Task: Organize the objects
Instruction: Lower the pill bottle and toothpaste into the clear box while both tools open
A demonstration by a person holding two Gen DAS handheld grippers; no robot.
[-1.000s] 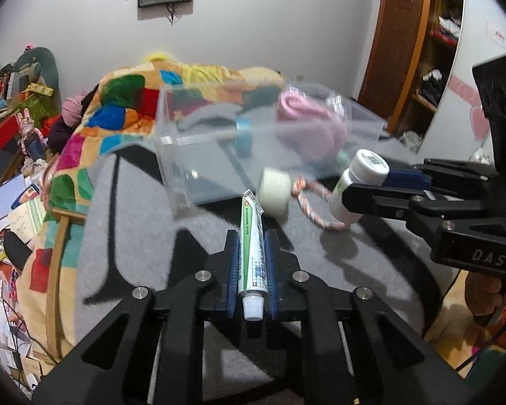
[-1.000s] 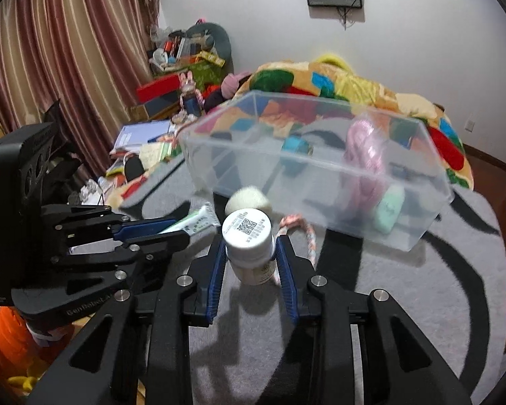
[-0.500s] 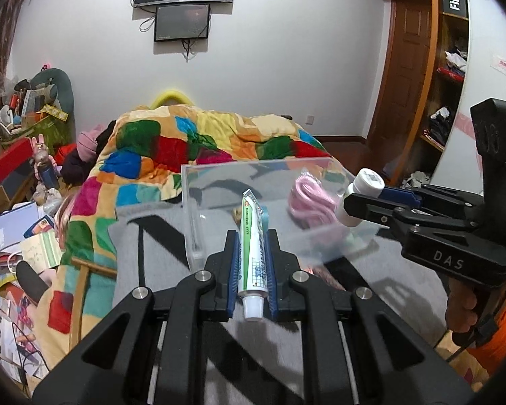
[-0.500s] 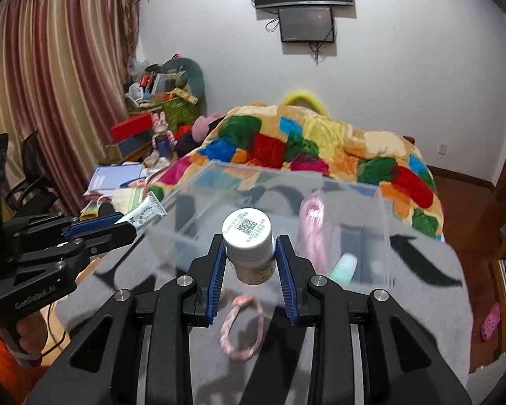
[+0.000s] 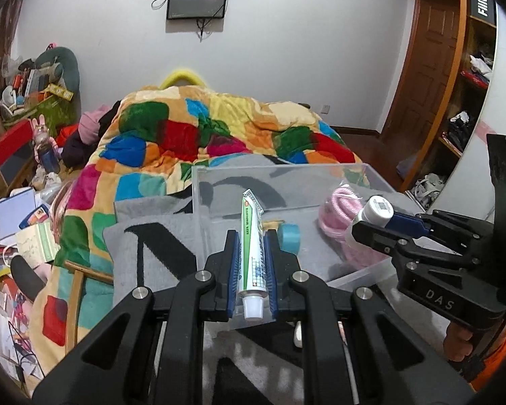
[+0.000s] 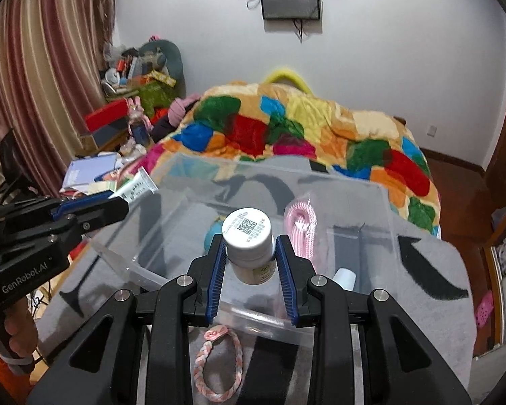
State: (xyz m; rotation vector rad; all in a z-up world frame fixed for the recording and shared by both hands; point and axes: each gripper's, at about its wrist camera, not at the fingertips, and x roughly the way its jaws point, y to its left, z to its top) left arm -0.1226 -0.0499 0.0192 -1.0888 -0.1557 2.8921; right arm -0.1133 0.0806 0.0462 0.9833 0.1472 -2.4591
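Note:
My left gripper (image 5: 251,263) is shut on a white and green toothpaste tube (image 5: 251,253), cap toward the camera, held over the near edge of the clear plastic bin (image 5: 280,172). My right gripper (image 6: 253,256) is shut on a white pill bottle (image 6: 249,246) with a QR label, held above the bin (image 6: 384,209). Inside the bin lie a pink coiled cord (image 6: 302,229), a blue tape roll (image 5: 290,238) and a small white-capped item (image 6: 344,278). A braided pink and white bracelet (image 6: 219,364) lies on the grey blanket in front of the bin.
The bin sits on a grey blanket with black letters (image 5: 158,253) over a patchwork quilt (image 5: 192,135). Clutter, books and boxes (image 5: 17,209) fill the left side. A wooden door and shelves (image 5: 455,84) stand at the right.
Both grippers have risen and moved forward with their objects; they now hang over the bin, which is seen from above instead of from the side.

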